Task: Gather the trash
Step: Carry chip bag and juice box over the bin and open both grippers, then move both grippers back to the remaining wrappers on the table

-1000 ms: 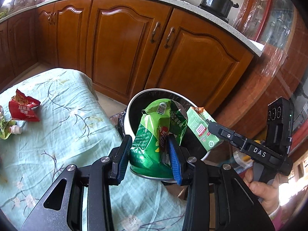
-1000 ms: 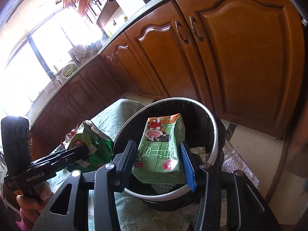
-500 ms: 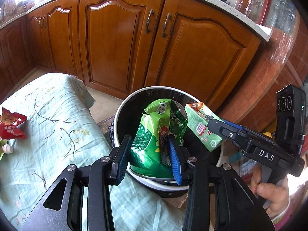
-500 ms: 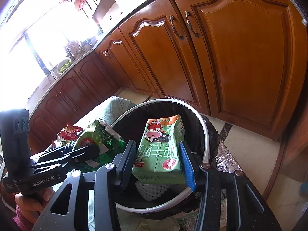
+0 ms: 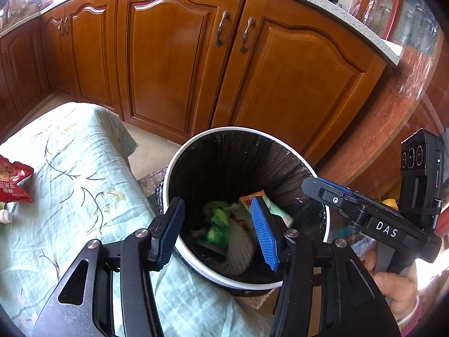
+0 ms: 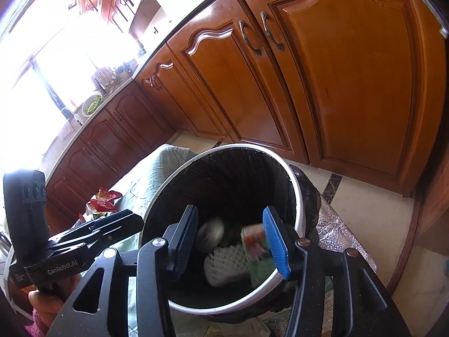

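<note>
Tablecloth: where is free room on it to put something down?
The tablecloth is bare from the red packet at its left edge across to the bin. Crowded: that left edge, and the bin mouth, under both grippers.

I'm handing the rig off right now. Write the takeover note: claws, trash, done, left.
Left claw: open, jaws have just been opening, nothing between them, above the bin.
Right claw: open, jaws have just been opening, nothing between them, also above the bin.
Done: green bag and drink carton are in the bin, beside a white foam net.
Left: red snack wrapper on the tablecloth, plus small bits at the cloth's left edge, too cut off to identify.
</note>
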The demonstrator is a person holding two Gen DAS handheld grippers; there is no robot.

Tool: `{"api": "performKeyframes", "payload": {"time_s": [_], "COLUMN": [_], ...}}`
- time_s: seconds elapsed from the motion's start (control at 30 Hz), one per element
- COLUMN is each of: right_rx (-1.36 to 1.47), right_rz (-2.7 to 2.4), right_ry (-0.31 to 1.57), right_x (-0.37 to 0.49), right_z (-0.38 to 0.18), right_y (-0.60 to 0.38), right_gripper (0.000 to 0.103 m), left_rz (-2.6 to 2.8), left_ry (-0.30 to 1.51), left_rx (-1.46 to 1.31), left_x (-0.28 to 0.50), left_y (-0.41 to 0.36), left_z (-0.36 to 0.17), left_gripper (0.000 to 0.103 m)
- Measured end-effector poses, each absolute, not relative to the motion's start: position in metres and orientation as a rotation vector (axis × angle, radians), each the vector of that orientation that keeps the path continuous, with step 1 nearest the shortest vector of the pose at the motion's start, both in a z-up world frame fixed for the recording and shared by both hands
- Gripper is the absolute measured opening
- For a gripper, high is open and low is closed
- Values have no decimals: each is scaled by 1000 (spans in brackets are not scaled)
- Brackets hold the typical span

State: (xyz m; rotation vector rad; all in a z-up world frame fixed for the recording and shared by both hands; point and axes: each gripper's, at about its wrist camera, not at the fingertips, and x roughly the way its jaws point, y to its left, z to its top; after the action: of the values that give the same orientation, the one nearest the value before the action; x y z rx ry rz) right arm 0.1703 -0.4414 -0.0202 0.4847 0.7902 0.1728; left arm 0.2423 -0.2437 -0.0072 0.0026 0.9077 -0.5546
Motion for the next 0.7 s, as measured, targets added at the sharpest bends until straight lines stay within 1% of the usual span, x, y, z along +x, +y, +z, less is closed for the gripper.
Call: {"api": "performKeyframes", "payload": {"time_s": [0.07,0.23,0.43,0.7], "right_rx": [492,507,498,477], "right_rz": [180,216,278,349], "right_ry": [778,745,736,742], "right_x": [165,150,138,133], "right_z": [-18,-15,-10,-12], "right_y": [-439,-422,-389,-337], "right_gripper": [59,80,89,93], "left_rz": [-553,-546,-513,-418], "left_ry": [906,902,899,899], "left_rx": [-12,-49,-95,-185], "left_x": [240,228,206,179], "left_y": [-238,-220,-182,-111], "left_z": [-7,-7,-11,-15], "left_gripper": [50,50,54,54]}}
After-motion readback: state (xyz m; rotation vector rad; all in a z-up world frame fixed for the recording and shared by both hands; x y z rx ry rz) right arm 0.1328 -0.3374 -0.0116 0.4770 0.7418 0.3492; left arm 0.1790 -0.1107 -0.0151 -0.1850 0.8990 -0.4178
